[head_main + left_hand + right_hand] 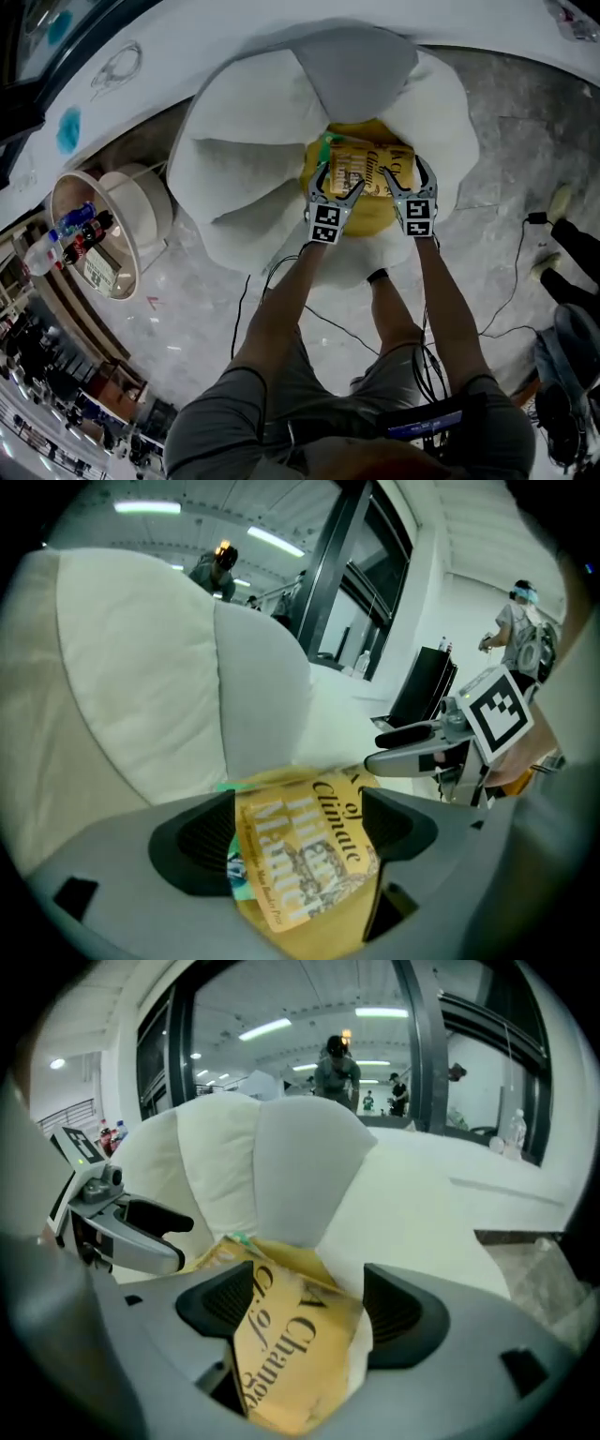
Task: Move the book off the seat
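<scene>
Seen from above, a person stands in front of a white, petal-shaped chair [253,169] and reaches forward with a two-jaw gripper in each hand. A yellow paperback book [367,171] lies flat in the middle of the chair, on a round yellow seat cushion [373,219]. The tall petals ring the seat, so the only way in is from the front and above.

The left gripper [336,187] hangs over the book's left half and the right gripper [408,183] over its right half. They are side by side and both angle downward. Each gripper's own view shows its jaws spread wide, with the yellow cover in the gap between the dark ribbed pads. Neither pair presses on the book, and neither gripper holds anything.

The paired approach looks like a plan to take the book from both sides at once — a sensible choice for a thin, floppy paperback sunk into soft padding. The book has not yet been lifted from the seat. The next step is likely a lower reach to get the pads around its edges.
</scene>
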The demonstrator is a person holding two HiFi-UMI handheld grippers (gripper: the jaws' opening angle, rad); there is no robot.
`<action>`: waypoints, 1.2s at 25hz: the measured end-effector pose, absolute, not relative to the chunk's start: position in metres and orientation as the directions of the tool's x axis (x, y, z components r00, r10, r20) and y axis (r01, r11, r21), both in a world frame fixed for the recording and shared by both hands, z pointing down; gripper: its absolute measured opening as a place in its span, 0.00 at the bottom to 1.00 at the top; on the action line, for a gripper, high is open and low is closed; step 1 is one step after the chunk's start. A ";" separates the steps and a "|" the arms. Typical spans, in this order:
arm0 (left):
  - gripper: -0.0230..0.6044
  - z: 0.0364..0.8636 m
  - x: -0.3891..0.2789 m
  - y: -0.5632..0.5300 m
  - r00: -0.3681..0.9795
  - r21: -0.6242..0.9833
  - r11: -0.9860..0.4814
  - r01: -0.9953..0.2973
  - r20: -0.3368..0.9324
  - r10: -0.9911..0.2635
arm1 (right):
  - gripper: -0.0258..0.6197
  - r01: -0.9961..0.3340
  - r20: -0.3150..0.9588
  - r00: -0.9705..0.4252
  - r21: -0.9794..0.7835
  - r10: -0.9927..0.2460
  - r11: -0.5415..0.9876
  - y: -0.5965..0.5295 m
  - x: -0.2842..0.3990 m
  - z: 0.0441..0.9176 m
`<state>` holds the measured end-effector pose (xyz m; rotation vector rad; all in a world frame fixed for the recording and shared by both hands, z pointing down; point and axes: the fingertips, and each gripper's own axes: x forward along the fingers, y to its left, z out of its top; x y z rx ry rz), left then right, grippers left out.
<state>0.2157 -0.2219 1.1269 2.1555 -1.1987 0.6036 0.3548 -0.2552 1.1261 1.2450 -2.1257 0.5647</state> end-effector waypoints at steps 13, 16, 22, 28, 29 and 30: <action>0.71 1.227 0.219 -0.188 0.503 0.369 -0.363 -0.856 0.760 -0.412 | 0.63 -0.887 0.856 -0.384 -0.237 -0.347 0.396 -0.173 0.371 1.226; 0.72 1.229 0.218 -0.188 0.497 0.370 -0.359 -0.857 0.775 -0.390 | 0.63 -0.893 0.851 -0.397 -0.272 -0.344 0.358 -0.173 0.367 1.222; 0.72 1.220 0.213 -0.185 0.469 0.362 -0.314 -0.878 0.783 -0.409 | 0.63 -0.899 0.838 -0.412 -0.311 -0.358 0.308 -0.166 0.361 1.212; 0.72 1.190 0.215 -0.186 0.477 0.341 -0.354 -0.871 0.761 -0.440 | 0.63 -0.926 0.827 -0.371 -0.293 -0.423 0.240 -0.170 0.363 1.188; 0.72 1.180 0.215 -0.188 0.474 0.329 -0.362 -0.872 0.754 -0.455 | 0.63 -0.928 0.814 -0.368 -0.294 -0.449 0.228 -0.176 0.363 1.178; 0.72 1.169 0.215 -0.190 0.471 0.314 -0.375 -0.872 0.746 -0.472 | 0.63 -0.931 0.799 -0.364 -0.297 -0.479 0.213 -0.182 0.364 1.166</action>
